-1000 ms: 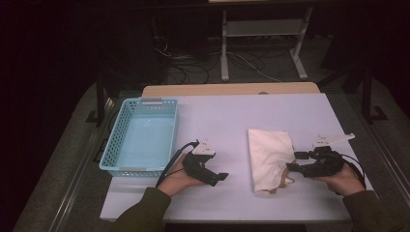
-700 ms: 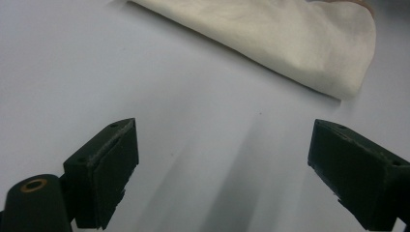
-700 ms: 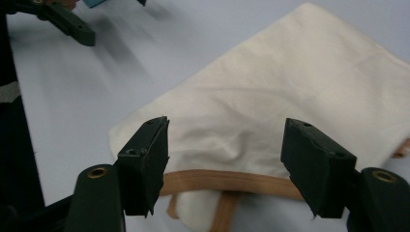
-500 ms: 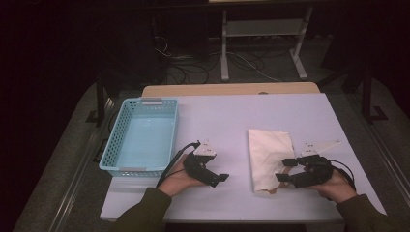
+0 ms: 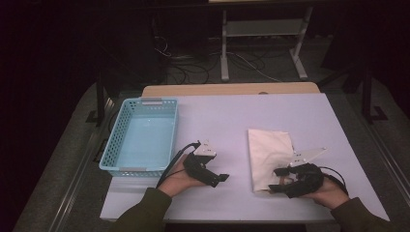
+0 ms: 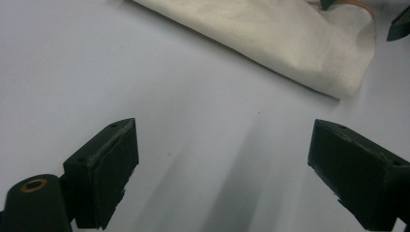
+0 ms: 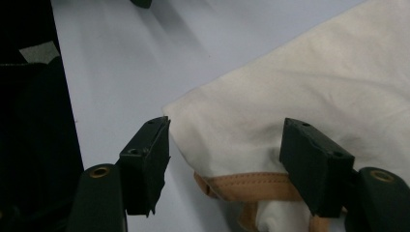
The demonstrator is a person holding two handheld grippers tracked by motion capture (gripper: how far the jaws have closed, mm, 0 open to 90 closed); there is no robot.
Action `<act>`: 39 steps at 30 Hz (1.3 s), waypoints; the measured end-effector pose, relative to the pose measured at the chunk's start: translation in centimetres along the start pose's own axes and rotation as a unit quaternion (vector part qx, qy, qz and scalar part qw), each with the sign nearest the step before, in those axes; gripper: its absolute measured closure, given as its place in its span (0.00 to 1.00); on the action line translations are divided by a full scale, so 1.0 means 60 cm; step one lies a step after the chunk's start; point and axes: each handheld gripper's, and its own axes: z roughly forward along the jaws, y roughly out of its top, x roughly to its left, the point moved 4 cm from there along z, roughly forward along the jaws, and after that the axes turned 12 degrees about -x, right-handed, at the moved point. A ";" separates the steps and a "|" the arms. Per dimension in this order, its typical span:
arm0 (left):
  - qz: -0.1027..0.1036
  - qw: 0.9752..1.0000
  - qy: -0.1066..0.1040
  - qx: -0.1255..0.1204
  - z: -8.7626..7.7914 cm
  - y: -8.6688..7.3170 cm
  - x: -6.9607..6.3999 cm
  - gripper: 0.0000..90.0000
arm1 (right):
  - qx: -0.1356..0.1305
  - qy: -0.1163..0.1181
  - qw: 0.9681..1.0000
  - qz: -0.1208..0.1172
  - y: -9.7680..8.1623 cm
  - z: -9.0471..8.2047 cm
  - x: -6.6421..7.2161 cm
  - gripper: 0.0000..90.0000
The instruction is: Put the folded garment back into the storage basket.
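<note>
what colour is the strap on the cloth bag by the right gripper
Tan, against the cream bag; the strap shows best in the right gripper view.

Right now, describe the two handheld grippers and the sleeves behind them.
Both the left gripper and the right gripper are black, each topped by a pale grey three-cornered plate and trailing a thin black cable. Up close, the jaws end in blocky black pads with small screw holes; a brass-coloured ring sits near the base. The sleeves are dark olive green.
</note>
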 end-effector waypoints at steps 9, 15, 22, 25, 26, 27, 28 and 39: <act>0.003 1.000 -0.002 0.004 -0.001 0.000 0.001 0.11 | 0.013 -0.009 1.000 -0.016 -0.010 0.011 0.001 0.38; 0.000 1.000 -0.002 0.003 0.001 -0.001 -0.001 0.11 | 0.032 -0.017 0.999 -0.029 -0.018 0.020 0.001 0.33; 0.000 1.000 -0.002 0.003 0.001 -0.001 -0.001 0.11 | 0.044 -0.027 0.997 -0.053 -0.026 0.034 0.007 0.30; -0.002 1.000 -0.002 0.001 0.003 -0.002 -0.002 0.11 | 0.044 -0.038 0.996 -0.065 -0.029 0.035 0.010 0.35; -0.004 1.000 -0.002 -0.001 0.003 -0.002 -0.002 0.11 | 0.044 -0.041 0.996 -0.070 -0.029 0.035 0.010 0.36; 0.000 1.000 -0.002 0.004 0.002 -0.002 -0.001 0.11 | 0.042 -0.044 0.995 -0.073 -0.030 0.035 0.010 0.37; 0.001 1.000 -0.002 0.006 0.002 -0.002 0.000 0.11 | 0.041 -0.047 0.995 -0.075 -0.031 0.035 0.011 0.38; 0.000 1.000 -0.001 0.007 0.005 -0.003 0.000 0.11 | 0.032 -0.056 0.994 -0.084 -0.034 0.031 0.007 0.53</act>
